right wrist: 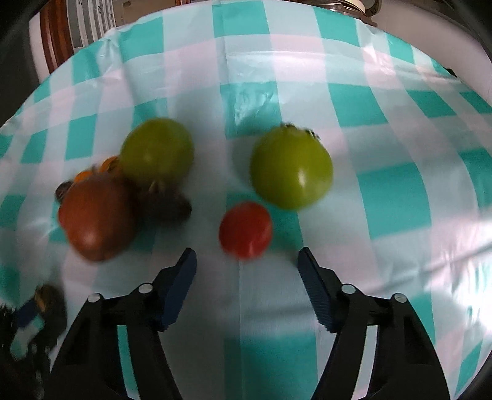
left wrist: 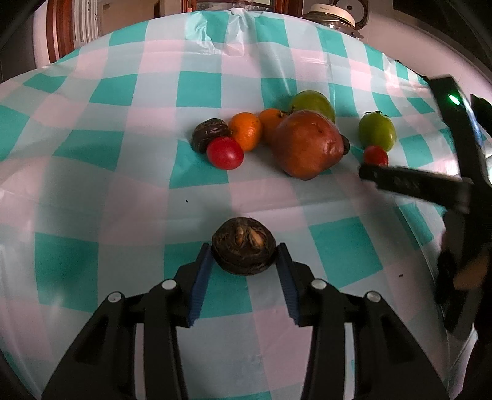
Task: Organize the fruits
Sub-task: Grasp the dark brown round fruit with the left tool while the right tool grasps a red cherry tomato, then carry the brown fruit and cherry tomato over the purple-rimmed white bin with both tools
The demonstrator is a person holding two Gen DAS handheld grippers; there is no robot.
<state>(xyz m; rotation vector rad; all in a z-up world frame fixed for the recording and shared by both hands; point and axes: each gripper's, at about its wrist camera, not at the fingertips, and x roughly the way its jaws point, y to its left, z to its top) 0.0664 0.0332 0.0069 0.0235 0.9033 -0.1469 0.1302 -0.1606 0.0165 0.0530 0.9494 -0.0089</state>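
My left gripper (left wrist: 245, 254) is closed on a dark brown round water chestnut (left wrist: 244, 250), low over the checked tablecloth (left wrist: 123, 190). Beyond it lie a second dark chestnut (left wrist: 209, 134), a red tomato (left wrist: 224, 152), two oranges (left wrist: 246, 130), a large red-brown pomegranate (left wrist: 307, 144) and a green fruit (left wrist: 313, 103). My right gripper (right wrist: 247, 257) is open, just short of a small red tomato (right wrist: 245, 229), with a green tomato (right wrist: 291, 167) behind it. The right gripper also shows at the right edge of the left wrist view (left wrist: 409, 181).
In the right wrist view the pomegranate (right wrist: 97, 215), a green fruit (right wrist: 156, 152) and a dark chestnut (right wrist: 166, 204) crowd the left. A crumpled plastic bag (left wrist: 221, 34) and a white appliance (left wrist: 332, 14) sit past the table's far edge.
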